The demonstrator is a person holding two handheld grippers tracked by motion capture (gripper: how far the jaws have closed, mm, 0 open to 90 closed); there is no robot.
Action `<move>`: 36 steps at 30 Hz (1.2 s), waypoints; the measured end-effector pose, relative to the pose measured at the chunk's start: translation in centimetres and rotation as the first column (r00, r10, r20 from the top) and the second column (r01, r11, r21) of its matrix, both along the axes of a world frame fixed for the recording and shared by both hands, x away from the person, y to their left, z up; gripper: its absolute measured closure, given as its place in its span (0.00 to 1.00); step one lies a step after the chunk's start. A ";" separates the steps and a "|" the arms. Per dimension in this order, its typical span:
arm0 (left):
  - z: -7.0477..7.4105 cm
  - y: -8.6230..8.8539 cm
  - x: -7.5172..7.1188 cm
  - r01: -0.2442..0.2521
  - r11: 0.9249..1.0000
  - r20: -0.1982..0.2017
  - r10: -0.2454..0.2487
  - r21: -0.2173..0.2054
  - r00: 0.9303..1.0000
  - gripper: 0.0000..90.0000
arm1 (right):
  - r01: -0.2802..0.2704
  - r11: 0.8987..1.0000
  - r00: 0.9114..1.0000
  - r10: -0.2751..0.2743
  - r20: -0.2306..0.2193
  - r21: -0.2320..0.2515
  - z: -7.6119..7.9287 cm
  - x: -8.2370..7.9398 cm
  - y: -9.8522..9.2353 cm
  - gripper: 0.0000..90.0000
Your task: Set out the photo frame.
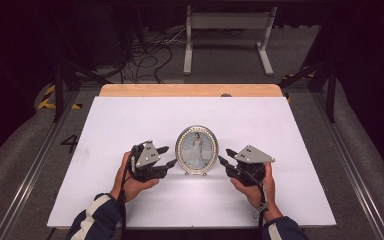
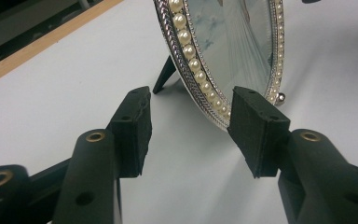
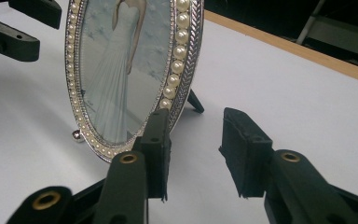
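An oval picture frame (image 1: 196,149) with a pearl-and-silver rim holds a photo of a figure in a white dress. It stands upright on its black back strut in the middle of the white table. My left gripper (image 1: 170,155) is just left of it, open. In the left gripper view the frame's (image 2: 233,42) lower rim sits between the jaws of the left gripper (image 2: 191,100), with no pad pressing on it. My right gripper (image 1: 223,156) is just right of the frame, also open. In the right gripper view the right gripper (image 3: 196,116) straddles the rim of the frame (image 3: 116,70) without gripping.
The white tabletop (image 1: 130,115) has bare room on all sides of the frame, and a wooden strip (image 1: 190,90) runs along its far edge. Beyond it are a white metal stand (image 1: 227,30) and cables on the floor. The left gripper's jaws (image 3: 18,28) show at top left in the right gripper view.
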State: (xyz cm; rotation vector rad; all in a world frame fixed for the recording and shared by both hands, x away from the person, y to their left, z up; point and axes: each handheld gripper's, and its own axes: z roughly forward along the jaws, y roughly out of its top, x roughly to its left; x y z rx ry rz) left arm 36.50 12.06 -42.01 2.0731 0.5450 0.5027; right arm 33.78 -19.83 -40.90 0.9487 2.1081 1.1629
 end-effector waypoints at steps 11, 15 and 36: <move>-0.1 0.4 -0.2 -0.022 0.999 -0.001 0.022 0.024 1.000 0.32 | -0.032 0.999 0.999 0.032 -0.005 -0.041 -0.4 -0.2 -0.3 0.47; -0.5 0.3 -0.1 -0.030 0.998 -0.002 0.031 0.055 1.000 0.25 | -0.041 0.998 0.999 0.041 -0.002 -0.056 -0.5 -0.3 -0.4 0.40; -1.9 1.2 -1.1 -0.027 0.995 -0.013 0.028 0.094 1.000 0.13 | -0.035 0.989 0.999 0.034 -0.009 -0.141 -1.6 -0.8 -1.7 0.27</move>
